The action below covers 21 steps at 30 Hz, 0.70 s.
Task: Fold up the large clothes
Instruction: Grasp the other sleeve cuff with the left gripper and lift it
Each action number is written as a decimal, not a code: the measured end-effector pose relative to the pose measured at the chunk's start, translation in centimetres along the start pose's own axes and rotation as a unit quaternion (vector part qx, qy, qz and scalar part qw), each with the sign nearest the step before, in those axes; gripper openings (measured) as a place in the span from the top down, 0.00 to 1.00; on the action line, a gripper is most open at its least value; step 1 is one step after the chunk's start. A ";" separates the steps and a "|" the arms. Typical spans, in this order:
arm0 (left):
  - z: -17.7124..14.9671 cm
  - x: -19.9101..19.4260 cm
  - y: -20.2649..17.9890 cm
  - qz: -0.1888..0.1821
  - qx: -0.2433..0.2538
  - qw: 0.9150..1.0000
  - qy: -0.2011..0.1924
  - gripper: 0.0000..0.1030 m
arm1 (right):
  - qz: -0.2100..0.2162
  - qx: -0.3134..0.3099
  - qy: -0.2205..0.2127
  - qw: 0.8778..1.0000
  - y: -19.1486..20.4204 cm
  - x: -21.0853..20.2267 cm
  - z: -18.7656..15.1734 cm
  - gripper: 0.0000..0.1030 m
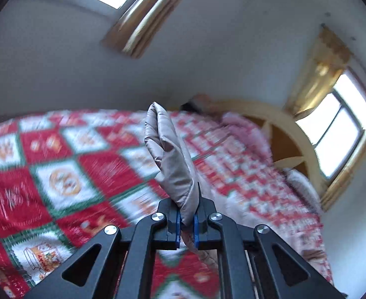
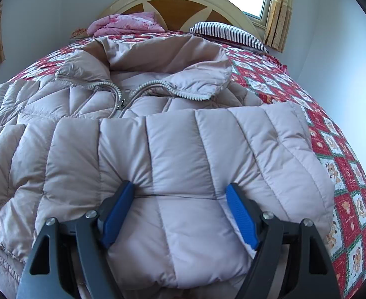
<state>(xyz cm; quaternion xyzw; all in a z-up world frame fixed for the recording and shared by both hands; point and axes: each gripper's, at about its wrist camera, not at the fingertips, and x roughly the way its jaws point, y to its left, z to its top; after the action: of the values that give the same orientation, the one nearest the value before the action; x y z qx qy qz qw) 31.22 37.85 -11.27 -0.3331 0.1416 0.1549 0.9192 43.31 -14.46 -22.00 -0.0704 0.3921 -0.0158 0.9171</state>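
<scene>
Folding under way: beige quilted puffer jacket [image 2: 173, 149] fills lower centre, on red patchwork bedspread [image 2: 342, 154], one panel already over. Left gripper [image 1: 185, 220] clamped on sleeve; right gripper [image 2: 180, 209] spread wide, pressing. More folds likely remain.

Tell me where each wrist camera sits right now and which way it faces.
Left wrist: raised over the quilt, facing wall and windows; left gripper shut on a puffer jacket fold.
Right wrist: low over the jacket, facing the headboard; right gripper open, pads pressing the padding.
Shared: jacket, quilt, headboard.
</scene>
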 end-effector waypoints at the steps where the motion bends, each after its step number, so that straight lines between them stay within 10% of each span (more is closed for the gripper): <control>1: 0.8 -1.1 -1.4 -0.012 0.008 1.000 -0.013 0.94 | 0.000 0.000 0.000 1.000 0.0 0.0 0.0 0.23; 10: 1.6 -6.4 -14.6 -0.148 0.090 0.984 -0.054 0.94 | 0.003 0.003 -0.002 1.000 -0.1 -0.1 0.0 0.23; 21: -7.4 -7.8 -27.9 -0.267 0.195 0.944 -0.002 0.94 | 0.009 0.008 -0.004 1.000 -0.2 -0.1 0.1 0.22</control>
<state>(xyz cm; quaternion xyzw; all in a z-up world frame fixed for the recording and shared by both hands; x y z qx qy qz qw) 33.51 11.15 2.00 -0.1730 0.0726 -0.1261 0.9741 43.31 -14.65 -21.89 -0.0599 0.3889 -0.0102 0.9193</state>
